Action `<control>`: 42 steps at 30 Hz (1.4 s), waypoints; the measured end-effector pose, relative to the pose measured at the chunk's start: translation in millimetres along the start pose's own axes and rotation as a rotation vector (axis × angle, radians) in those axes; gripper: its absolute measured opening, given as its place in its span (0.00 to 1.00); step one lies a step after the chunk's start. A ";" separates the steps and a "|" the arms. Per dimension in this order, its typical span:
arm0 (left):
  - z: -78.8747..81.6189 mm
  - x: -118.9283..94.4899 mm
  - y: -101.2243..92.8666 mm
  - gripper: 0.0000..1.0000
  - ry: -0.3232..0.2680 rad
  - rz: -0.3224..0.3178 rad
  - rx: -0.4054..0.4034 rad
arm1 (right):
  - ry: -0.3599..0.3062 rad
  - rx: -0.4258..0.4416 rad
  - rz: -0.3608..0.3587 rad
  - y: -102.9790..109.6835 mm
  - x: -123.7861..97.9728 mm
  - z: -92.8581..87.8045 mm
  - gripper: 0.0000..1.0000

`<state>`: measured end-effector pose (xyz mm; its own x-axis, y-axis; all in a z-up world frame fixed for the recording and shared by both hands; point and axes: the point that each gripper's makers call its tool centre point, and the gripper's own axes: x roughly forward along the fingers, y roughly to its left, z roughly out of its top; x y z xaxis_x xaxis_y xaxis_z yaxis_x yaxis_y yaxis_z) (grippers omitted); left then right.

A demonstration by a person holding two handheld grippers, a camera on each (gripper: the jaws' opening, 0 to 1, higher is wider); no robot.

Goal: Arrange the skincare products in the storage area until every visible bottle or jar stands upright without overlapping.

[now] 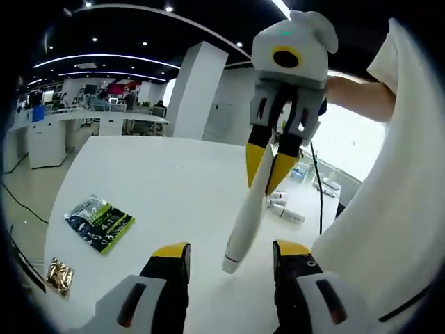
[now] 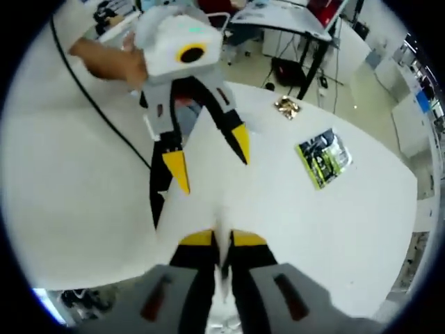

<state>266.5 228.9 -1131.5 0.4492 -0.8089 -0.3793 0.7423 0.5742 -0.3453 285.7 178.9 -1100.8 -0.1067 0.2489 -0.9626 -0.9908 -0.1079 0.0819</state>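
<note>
Right gripper [image 1: 268, 167]: seen in the left gripper view coming in from above right, held by a hand [image 1: 354, 97]. Its yellow-tipped jaws are pinched on the upper end of a white tube [image 1: 245, 221]. In the right gripper view the same gripper [image 2: 221, 240] shows its jaws pressed together on the tube's flat white end [image 2: 221, 259].

Tube: long, white, slanting down toward the table [image 1: 174, 174], cap end lowest and lifted clear of the surface, between the two grippers.

Left gripper [image 1: 231, 254]: jaws spread apart, nothing between them, the tube's cap just beyond the gap. In the right gripper view it [image 2: 208, 160] faces the camera from the far side, jaws wide open.

Table: white, large.

Green-and-black packet [image 1: 99, 223]: lying flat on the table, left; also in the right gripper view [image 2: 322, 158].

Gold foil piece [image 1: 60, 276]: on the table near its left edge, near the packet; also in the right gripper view [image 2: 286, 106].

Small white bottles [image 1: 284, 207]: lying on the far right of the table, well apart from the packet.
</note>
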 end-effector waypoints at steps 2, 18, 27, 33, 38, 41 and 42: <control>2.4 -2.0 -0.5 0.48 0.001 0.005 0.005 | 0.005 0.036 -0.022 -14.1 -0.4 -11.4 0.04; 10.1 -21.1 -1.9 0.49 -0.091 0.073 -0.088 | 0.082 0.143 -0.107 -101.3 -12.1 -64.3 0.04; 17.9 -15.6 -3.1 0.49 -0.127 0.081 -0.112 | 0.124 0.155 -0.101 -119.6 -14.2 -82.5 0.04; 20.4 -16.2 -9.5 0.49 -0.135 0.081 -0.111 | 0.139 0.183 -0.101 -130.7 -14.6 -94.6 0.05; 15.3 -14.1 -7.3 0.48 -0.122 0.097 -0.112 | 0.155 0.200 -0.105 -139.2 -11.9 -100.1 0.05; 8.9 -11.1 -4.7 0.48 -0.081 0.121 -0.102 | 0.165 0.201 -0.111 -144.6 -12.2 -101.0 0.05; 8.5 -10.7 -5.4 0.48 -0.079 0.119 -0.094 | 0.165 0.205 -0.115 -148.0 -12.2 -101.0 0.05</control>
<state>261.9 233.4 -1118.3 0.5713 -0.7398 -0.3553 0.6334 0.6727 -0.3824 442.1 94.6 -1127.3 0.0059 0.0862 -0.9963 -0.9936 0.1130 0.0039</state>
